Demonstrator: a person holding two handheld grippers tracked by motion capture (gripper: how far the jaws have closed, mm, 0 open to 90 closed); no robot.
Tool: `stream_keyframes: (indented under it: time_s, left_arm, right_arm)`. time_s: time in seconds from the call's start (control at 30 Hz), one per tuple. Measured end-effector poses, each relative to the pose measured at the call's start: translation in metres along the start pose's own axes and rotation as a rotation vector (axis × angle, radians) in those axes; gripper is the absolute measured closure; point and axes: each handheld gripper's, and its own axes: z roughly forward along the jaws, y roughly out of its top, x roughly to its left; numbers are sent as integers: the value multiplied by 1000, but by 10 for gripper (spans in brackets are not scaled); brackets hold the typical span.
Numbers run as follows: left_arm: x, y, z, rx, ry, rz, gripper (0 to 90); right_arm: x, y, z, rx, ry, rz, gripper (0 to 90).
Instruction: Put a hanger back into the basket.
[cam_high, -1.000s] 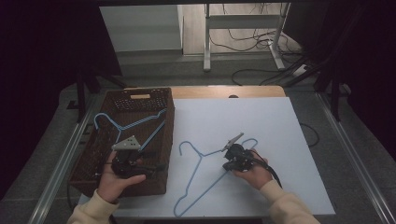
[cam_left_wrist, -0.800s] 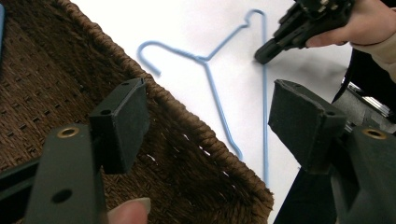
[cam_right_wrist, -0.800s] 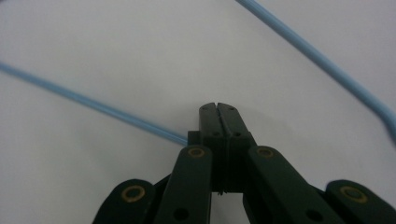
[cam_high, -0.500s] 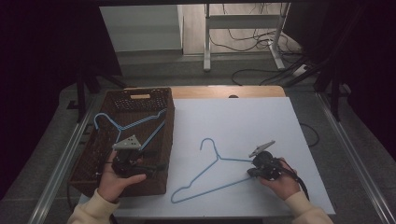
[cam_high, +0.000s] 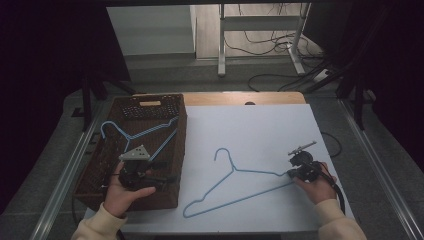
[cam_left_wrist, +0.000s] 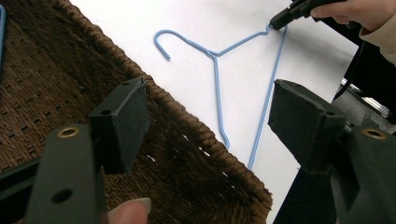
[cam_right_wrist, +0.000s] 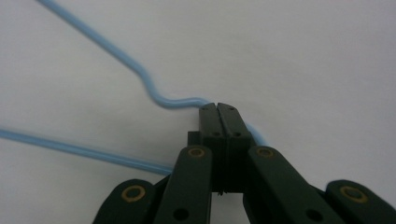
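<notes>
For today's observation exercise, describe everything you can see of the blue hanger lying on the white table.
The hanger is thin, light blue wire, seemingly coated, with a hook, a twisted neck, two sloping shoulders and a long straight bottom bar. It lies flat on the white table, right of the basket, its hook pointing toward the table's far side. The right gripper is shut on its right shoulder corner, beside a small dip in the wire. Nothing else touches it.

High view overhead, facing forward-down; gripper views close, seemingly low; all share blue hanger (cam_high: 235, 187) on white table (cam_high: 260, 125)
</notes>
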Motion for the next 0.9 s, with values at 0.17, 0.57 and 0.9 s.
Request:
stream_keyframes:
  time_s: [0.17,0.57,0.9]
  left_arm:
    - [0,0,0,0,0,1,285]
    - [-1,1,-1,-2,2,2,286]
    - [0,1,-1,-2,3,1,286]
  right_arm:
    - [-17,-3,-1,1,-45,25,900]
    - [-63,-1,3,-31,-116,126,900]
    - [-21,23,-5,-95,-5,-1,897]
